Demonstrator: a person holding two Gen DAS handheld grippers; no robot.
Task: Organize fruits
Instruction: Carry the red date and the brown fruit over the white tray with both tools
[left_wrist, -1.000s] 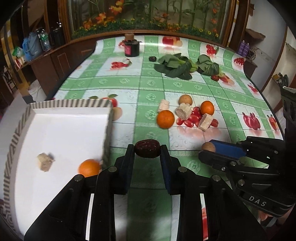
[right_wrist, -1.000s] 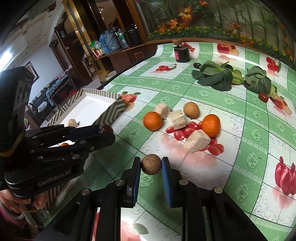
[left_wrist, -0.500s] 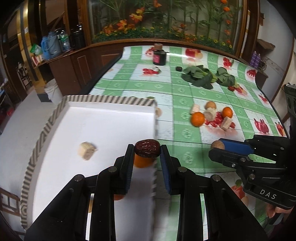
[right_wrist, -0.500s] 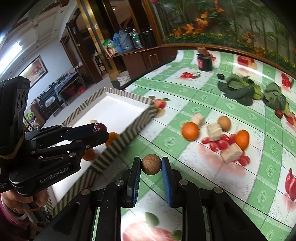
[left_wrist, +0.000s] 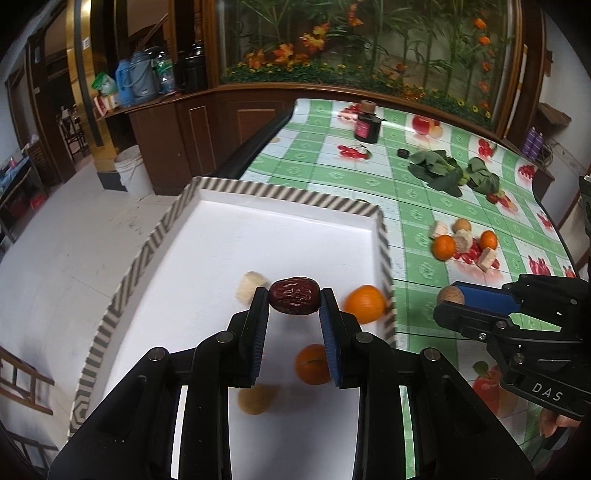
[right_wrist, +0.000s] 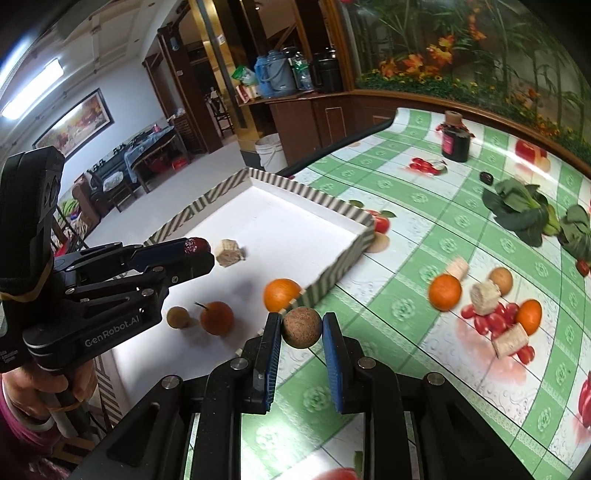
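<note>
The left gripper (left_wrist: 294, 301) pinches a wrinkled red date (left_wrist: 294, 296) above the white striped-rim tray (left_wrist: 288, 195), which already holds oranges (left_wrist: 364, 304) and a pale chunk. The right gripper (right_wrist: 301, 327) clamps a round brown fruit (right_wrist: 301, 327) over the green checked tablecloth (right_wrist: 417, 236), just beside the tray's corner.

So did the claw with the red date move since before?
Yes. The left claw carried the date sideways from over the green tablecloth to above the white tray, where the oranges lie.
</note>
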